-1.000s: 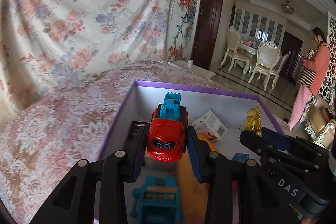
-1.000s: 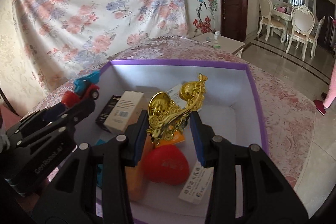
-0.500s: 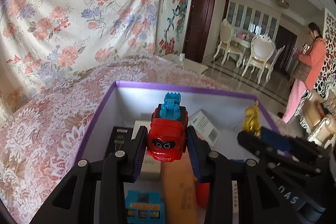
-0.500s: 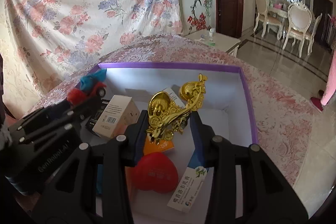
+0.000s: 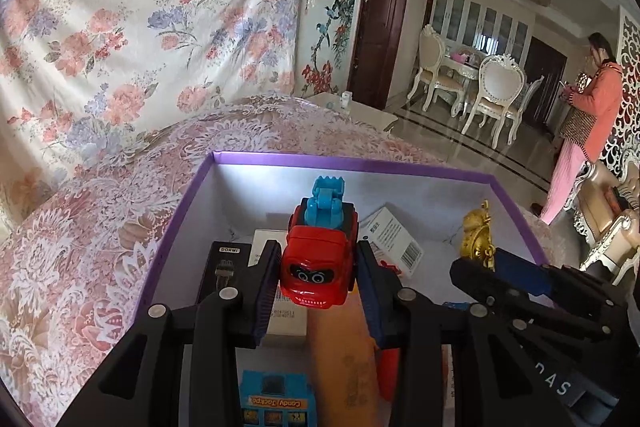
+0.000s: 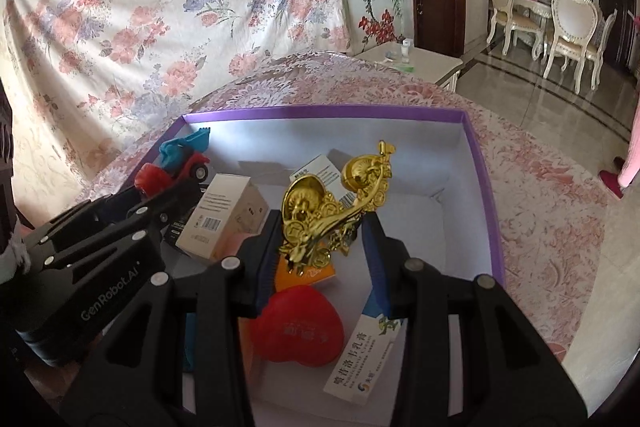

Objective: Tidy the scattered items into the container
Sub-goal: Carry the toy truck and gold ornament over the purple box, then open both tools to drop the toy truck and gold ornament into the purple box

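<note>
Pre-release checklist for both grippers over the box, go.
1. Left gripper shut on toy truck: ok.
2. Right gripper shut on gold ornament: ok.
3. Both items over the purple box, inside its walls: ok.
4. Bare floor under the truck: not ok, a white carton lies below.
5. Bare floor under the ornament: not ok, orange box and red heart below.
6. Height above the contents: cannot tell.

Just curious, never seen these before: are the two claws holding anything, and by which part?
Left claw grips the red toy truck by its two sides. Right claw grips the gold ornament by its lower part.
</note>
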{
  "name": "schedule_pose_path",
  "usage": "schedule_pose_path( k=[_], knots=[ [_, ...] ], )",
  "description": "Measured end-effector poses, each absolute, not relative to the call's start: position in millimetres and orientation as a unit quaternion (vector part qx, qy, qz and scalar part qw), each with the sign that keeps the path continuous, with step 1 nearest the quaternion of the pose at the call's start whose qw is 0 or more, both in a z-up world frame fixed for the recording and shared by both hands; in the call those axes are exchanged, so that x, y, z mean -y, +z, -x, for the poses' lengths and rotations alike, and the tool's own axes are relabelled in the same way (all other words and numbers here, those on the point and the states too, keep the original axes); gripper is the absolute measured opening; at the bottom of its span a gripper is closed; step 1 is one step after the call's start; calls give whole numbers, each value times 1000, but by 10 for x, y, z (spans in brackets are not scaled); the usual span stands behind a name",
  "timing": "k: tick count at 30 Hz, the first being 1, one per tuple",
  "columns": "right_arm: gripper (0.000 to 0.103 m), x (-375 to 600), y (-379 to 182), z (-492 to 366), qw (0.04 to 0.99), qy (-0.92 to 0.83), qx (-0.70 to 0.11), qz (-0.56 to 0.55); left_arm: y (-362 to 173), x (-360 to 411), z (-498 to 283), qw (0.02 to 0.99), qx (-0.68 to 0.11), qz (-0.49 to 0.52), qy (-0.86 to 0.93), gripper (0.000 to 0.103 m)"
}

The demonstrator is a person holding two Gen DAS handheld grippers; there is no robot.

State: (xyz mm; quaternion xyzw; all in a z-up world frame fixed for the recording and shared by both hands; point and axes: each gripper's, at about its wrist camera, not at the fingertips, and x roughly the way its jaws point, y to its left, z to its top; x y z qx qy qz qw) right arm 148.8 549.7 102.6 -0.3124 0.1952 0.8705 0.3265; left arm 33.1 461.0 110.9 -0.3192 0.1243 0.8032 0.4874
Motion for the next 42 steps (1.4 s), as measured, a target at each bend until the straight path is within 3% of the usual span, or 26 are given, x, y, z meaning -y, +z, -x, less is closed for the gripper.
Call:
schedule_pose_path(
  k=[42],
  knots=[
    [43,-5482,999,-1421,342,854,-184,346,994,-4770,-316,505,-167,372,761,38]
  ],
)
